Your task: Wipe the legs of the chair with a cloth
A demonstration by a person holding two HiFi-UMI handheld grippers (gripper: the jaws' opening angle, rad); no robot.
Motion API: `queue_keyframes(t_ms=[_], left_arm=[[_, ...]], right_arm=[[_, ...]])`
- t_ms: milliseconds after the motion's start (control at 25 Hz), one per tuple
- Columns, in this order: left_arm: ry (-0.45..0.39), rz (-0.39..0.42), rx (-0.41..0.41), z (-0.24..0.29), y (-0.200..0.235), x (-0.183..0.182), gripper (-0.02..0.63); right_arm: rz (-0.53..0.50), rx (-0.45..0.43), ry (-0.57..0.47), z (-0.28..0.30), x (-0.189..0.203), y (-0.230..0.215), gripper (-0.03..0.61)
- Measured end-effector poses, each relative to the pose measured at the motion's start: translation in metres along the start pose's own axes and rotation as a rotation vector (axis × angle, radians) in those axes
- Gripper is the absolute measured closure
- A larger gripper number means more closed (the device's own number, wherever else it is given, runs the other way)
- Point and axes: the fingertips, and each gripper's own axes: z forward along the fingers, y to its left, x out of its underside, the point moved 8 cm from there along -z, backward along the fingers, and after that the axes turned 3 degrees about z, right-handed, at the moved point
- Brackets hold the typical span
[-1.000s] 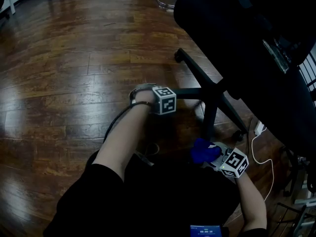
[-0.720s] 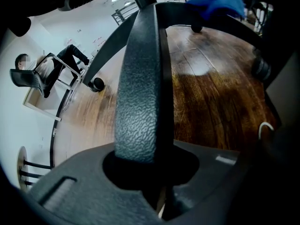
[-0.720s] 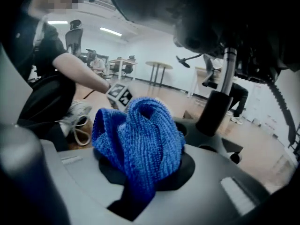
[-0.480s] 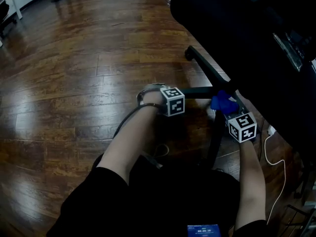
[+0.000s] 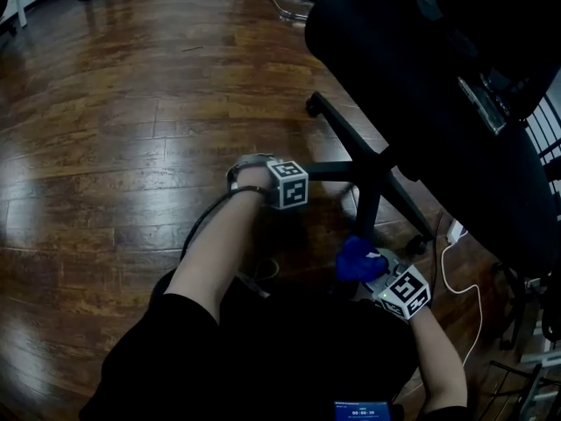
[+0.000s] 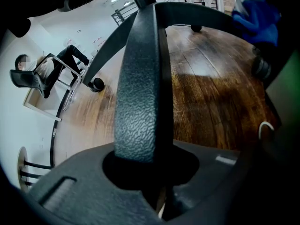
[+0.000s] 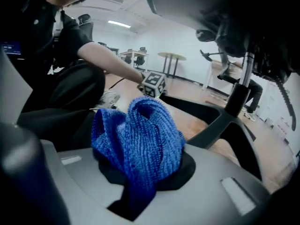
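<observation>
The left tool [image 6: 151,182] is clamped, nearly closed, round a black textured chair leg [image 6: 138,78] just right of centre in the head view. The right tool [image 7: 140,186] pinches a bunched blue cloth [image 7: 140,130] (knitted weave) at lower right, just beside the near leg [image 5: 372,209], over the wooden floor [image 5: 105,147]

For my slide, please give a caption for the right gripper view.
A bunched blue cloth held in the right hand-held gripper, near a black chair leg.

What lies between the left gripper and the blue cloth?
Only bare wooden floor separates left gripper and blue cloth, seen in the head view.
</observation>
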Motion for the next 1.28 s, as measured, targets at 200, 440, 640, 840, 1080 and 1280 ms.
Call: queue_keyframes(t_ms=[200,440,640,840,1080,1280], left_arm=[[0.011,-0.002,0.0,0.001,0.001,0.001,0.549],[0.023,-0.006,-0.025,0.0,0.002,-0.001,0.549],[0.01,-0.004,-0.027,0.001,0.0,-0.002,0.549],[0.004,-0.005,-0.041,0.0,0.0,-0.001,0.548],[0.001,-0.003,-0.047,0.001,-0.001,0.001,0.548],[0.006,-0.008,-0.043,0.001,0.001,0.005,0.548]], right_arm=[[-0.04,-0.119,0.031,-0.003,0.01,0.02,0.499],[-0.05,0.016,-0.019,0.012,-0.012,-0.029,0.5],[0.083,0.264,-0.128,0.029,-0.046,-0.117,0.5],[0.106,0.409,-0.157,0.039,-0.061,-0.136,0.5],[0.077,0.296,-0.079,0.03,-0.044,-0.086,0.5],[-0.006,0.111,0.048,0.021,-0.019,-0.009,0.5]])
